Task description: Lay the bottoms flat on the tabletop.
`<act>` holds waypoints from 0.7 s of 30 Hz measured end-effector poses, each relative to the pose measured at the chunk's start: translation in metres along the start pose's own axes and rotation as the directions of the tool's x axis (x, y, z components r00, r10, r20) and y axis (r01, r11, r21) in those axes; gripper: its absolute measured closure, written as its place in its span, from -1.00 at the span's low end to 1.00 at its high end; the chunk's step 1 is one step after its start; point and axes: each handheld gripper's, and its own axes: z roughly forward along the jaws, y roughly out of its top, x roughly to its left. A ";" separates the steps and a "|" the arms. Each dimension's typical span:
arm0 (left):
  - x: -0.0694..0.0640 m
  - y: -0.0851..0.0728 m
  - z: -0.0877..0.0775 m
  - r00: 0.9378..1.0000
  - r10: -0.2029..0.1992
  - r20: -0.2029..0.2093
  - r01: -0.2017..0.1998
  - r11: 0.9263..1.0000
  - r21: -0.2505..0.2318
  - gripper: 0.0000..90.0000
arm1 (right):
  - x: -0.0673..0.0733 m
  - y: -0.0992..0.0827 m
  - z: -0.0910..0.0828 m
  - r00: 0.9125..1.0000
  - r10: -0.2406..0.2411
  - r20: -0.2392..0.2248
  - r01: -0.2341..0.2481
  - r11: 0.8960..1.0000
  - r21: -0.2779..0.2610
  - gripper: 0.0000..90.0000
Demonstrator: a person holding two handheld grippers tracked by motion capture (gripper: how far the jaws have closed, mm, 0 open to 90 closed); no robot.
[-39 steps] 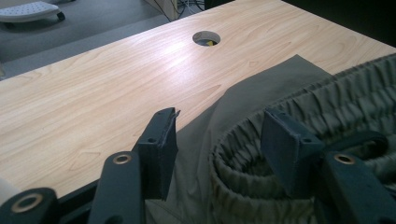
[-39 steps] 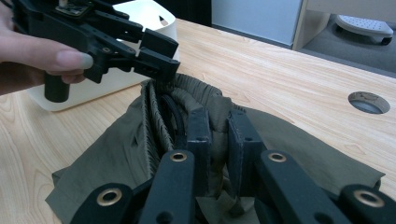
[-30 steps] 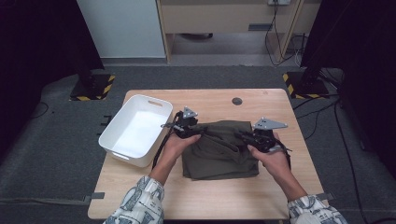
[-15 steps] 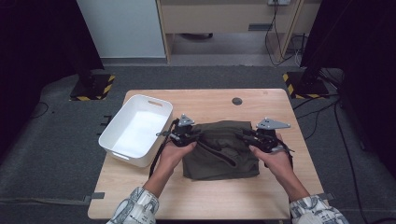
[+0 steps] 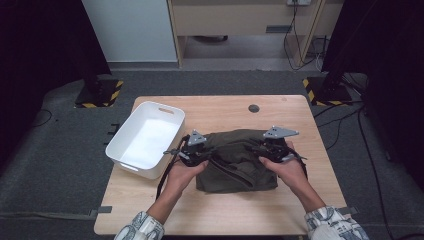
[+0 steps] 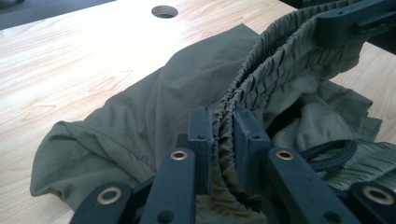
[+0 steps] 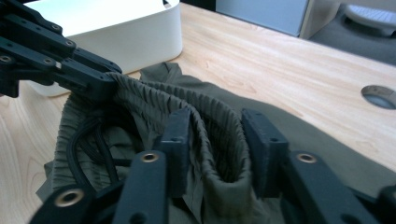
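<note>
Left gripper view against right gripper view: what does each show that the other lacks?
Left gripper view: the left gripper close up, jaws just closed, pinching the olive garment's elastic waistband. Right gripper view: the white bin, and the right gripper close up, jaws just closing on a waistband fold. Shared: garment, black drawstring, wooden table, its round hole, and the opposite gripper farther off.
</note>
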 end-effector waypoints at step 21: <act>0.021 0.000 0.004 0.996 -0.025 -0.091 0.020 0.998 -0.053 0.23 | -0.002 -0.012 -0.004 0.998 0.017 -0.054 -0.016 1.000 0.009 0.85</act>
